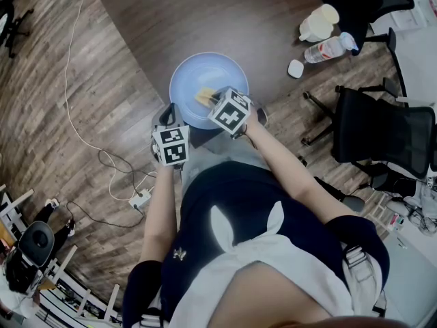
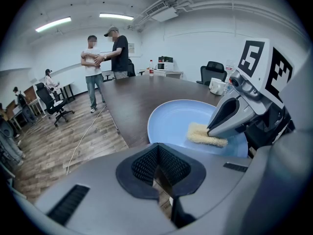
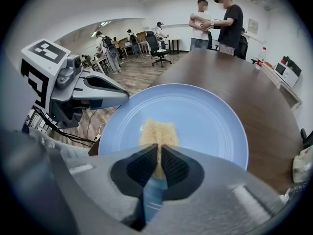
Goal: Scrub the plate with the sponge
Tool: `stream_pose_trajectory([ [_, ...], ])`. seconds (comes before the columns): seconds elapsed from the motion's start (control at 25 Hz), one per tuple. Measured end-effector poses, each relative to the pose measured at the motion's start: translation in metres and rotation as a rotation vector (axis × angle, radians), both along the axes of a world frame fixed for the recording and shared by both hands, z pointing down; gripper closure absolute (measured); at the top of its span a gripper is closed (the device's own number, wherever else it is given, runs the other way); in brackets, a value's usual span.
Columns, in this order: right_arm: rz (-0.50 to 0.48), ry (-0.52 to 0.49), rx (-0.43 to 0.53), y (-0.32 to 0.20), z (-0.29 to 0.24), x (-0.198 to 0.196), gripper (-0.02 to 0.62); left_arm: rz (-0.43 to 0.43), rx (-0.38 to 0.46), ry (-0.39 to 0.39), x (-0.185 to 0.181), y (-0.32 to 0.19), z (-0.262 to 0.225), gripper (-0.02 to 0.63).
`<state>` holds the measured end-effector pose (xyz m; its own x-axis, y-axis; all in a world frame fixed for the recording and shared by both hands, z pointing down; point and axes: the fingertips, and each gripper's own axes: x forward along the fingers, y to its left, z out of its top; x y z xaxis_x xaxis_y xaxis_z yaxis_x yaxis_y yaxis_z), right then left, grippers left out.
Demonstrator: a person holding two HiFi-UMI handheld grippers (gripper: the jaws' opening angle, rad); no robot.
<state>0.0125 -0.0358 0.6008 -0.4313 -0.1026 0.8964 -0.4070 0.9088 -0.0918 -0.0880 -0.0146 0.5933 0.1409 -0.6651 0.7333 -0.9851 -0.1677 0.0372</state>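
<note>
Right gripper view: hand-held gripper (image 3: pixel 159 151) clamps sponge (image 3: pixel 157 130).

A: What sat far right on the dark table (image 1: pixel 225 19)?
B: Cream jug (image 1: pixel 317 23), a clear bottle (image 1: pixel 328 48) lying beside it, and a small white lid (image 1: pixel 295 68) nearer.
A: And the floor?
B: Black office chair (image 1: pixel 382 132) stood right. White cable (image 1: pixel 75 108) ran down the left to a power strip (image 1: pixel 140 199). Two people (image 2: pixel 118 53) stood by the table's far end.
</note>
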Motion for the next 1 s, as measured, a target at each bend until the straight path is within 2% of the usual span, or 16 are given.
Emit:
stream_pose_trajectory([
  [1.0,0.103,0.055,0.03,-0.017,0.0,0.024,0.572,0.005,-0.005,0.019,-0.002,0.005,0.002,0.6],
])
